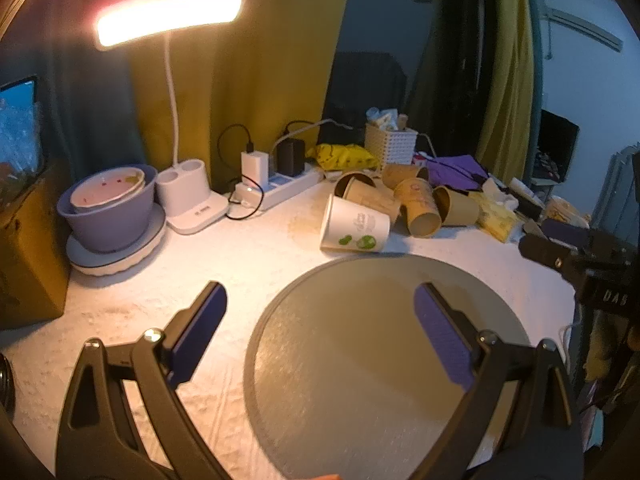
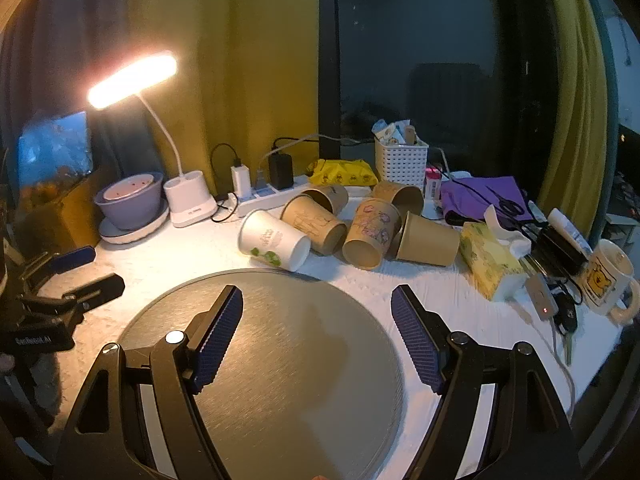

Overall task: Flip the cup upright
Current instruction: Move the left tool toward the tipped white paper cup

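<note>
Several paper cups lie on their sides behind a round grey tray (image 1: 380, 360) (image 2: 280, 360). Nearest the tray is a white cup with green leaves (image 1: 354, 230) (image 2: 274, 246). Beside it lie brown cups: a plain one (image 2: 316, 224), one with a purple drawing (image 2: 370, 234) (image 1: 418, 208), and another (image 2: 428, 242) (image 1: 456, 206). My left gripper (image 1: 320, 312) is open and empty over the tray's left edge; it also shows at the left of the right wrist view (image 2: 86, 276). My right gripper (image 2: 316, 320) is open and empty above the tray; its tips show in the left wrist view (image 1: 552, 246).
A lit desk lamp (image 2: 188, 200) and a purple bowl on a plate (image 2: 130, 202) stand back left. A power strip with chargers (image 2: 264, 194), a white basket (image 2: 402, 162), a tissue box (image 2: 486, 260), scissors on purple cloth (image 2: 508, 204) and a mug (image 2: 608, 276) crowd the back and right.
</note>
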A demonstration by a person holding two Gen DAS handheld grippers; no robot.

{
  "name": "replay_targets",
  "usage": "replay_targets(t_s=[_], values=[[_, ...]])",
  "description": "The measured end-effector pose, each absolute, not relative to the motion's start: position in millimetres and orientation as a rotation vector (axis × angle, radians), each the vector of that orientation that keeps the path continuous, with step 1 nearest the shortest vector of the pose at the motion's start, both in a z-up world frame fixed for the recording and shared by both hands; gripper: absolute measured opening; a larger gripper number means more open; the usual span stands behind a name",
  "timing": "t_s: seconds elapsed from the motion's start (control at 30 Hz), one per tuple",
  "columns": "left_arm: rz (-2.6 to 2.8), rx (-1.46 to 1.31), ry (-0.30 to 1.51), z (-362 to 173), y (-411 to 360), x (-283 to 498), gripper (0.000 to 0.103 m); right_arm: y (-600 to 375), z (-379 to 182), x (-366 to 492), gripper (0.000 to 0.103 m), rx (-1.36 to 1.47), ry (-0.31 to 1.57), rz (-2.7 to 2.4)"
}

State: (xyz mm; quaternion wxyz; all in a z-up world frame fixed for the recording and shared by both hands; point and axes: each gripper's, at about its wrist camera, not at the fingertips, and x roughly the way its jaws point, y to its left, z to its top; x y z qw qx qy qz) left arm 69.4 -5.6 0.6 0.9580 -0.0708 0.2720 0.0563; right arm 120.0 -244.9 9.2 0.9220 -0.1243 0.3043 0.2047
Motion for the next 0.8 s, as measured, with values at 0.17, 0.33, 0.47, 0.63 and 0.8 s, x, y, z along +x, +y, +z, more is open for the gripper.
replay_targets(t_s=[0.17, 0.33, 0.47, 0.63, 0.8], values=[[0.136, -0.142, 0.609, 0.3, -10.3, 104.4, 0.096, -250.0, 3.6, 156.7, 0.080, -0.253, 0.652, 0.428], [0.153, -0.153, 0.663, -3.9, -13.7, 136.6, 0.096, -249.5, -2.4, 193.2, 0.080, -0.254, 0.686, 0.444], [0.157, -0.181, 0.710, -8.0, -14.4, 166.3, 0.096, -246.1, -6.6, 221.6, 0.080, -0.264, 0.703, 0.468], [0.146, -0.266, 0.780, -17.0, -12.1, 207.2, 0.096, -244.2, -15.6, 260.9, 0.080, -0.258, 0.744, 0.481], [0.153, -0.356, 0.856, -30.3, -10.1, 250.6, 0.095, -246.2, -18.8, 289.4, 0.080, -0.237, 0.759, 0.494]])
